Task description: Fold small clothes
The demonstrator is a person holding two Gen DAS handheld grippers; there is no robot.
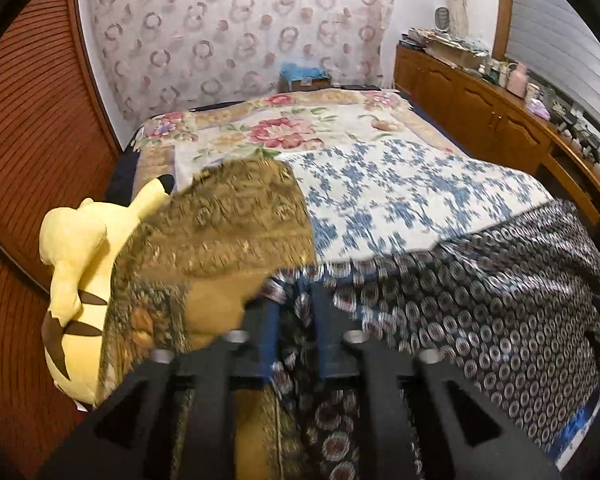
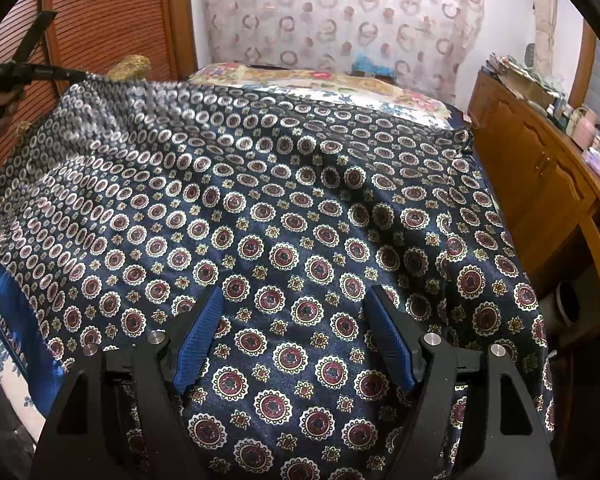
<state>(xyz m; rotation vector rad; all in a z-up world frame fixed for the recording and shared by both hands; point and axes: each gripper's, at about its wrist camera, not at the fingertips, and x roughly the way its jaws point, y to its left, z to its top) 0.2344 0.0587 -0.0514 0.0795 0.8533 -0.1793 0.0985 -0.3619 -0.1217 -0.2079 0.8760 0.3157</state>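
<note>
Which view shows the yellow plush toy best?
The left wrist view: the yellow plush toy sits at the left, partly covered by gold patterned cloth. The right wrist view shows none of it.

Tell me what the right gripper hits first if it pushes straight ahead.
Likely the navy patterned cloth spread right before the open right gripper; how close it lies is unclear.

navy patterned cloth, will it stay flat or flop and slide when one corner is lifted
The navy patterned cloth probably flops: it hangs in soft folds from the left tool. Its sheen suggests it may slip through the pads. It looks thin and light, so the open right tool could likely drag it.
</note>
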